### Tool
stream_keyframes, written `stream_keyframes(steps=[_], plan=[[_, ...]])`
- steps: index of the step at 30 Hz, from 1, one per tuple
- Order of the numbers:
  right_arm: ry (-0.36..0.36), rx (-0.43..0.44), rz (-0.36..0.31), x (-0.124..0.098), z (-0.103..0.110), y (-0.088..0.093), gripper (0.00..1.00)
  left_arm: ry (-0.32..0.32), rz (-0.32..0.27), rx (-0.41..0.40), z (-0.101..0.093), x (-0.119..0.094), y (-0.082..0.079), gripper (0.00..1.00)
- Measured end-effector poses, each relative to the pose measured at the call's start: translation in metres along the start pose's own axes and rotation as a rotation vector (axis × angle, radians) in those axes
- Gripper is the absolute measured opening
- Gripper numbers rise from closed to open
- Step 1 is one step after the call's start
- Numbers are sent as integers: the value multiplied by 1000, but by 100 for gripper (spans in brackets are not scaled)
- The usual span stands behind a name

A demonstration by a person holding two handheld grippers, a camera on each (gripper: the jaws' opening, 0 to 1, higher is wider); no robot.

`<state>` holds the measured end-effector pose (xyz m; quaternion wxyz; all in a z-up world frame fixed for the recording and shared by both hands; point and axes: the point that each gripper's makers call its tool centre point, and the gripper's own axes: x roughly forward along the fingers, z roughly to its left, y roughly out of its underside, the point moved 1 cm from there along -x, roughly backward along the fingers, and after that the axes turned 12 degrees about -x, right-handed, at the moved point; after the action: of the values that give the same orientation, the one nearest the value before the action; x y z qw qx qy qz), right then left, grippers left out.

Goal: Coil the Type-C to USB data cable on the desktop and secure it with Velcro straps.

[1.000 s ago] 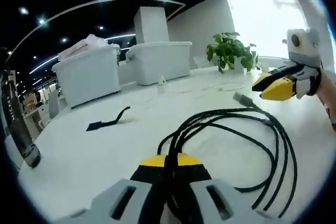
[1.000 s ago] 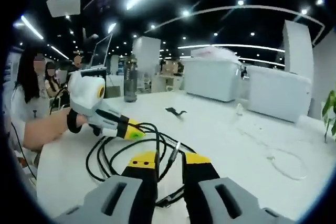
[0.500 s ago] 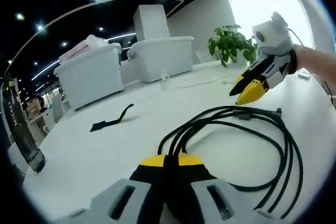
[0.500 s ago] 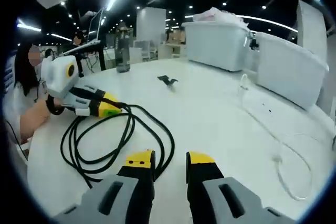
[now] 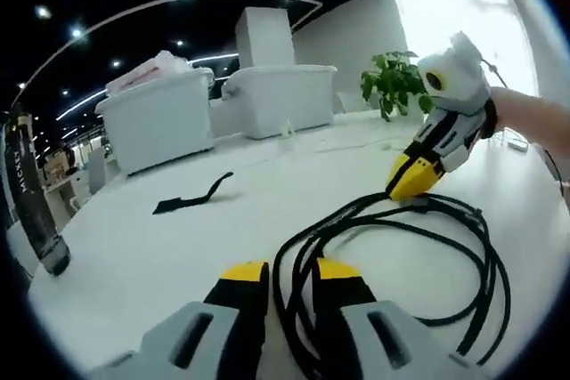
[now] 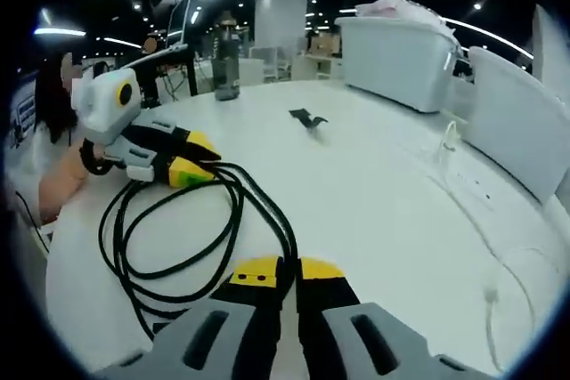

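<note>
Now the left gripper (image 5: 289, 278) stands spread around the coiled cable (image 5: 401, 246), the right gripper (image 6: 289, 271) pinching its far side.

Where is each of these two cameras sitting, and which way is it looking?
Left gripper view: rides on the left tongs, looking along them over the white table at the coiled black cable; a forearm shows holding the right tongs.
Right gripper view: rides on the right tongs, looking across the cable; a hand holds the left tongs.
Shared: cable, table, black strap, white bins.
</note>
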<state>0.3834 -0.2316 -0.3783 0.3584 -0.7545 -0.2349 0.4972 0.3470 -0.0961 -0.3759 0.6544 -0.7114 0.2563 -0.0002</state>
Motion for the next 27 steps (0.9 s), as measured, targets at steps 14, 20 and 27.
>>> stream_keyframes(steps=[14,20,27], plan=[[-36,1,-41,3,4,-6,8,-12,9,29,2,1,0,10],[-55,-26,-135,5,4,-45,24,5,15,34,-2,1,1,8],[-224,-266,-37,40,45,-52,24,43,19,30,-10,2,0,8]])
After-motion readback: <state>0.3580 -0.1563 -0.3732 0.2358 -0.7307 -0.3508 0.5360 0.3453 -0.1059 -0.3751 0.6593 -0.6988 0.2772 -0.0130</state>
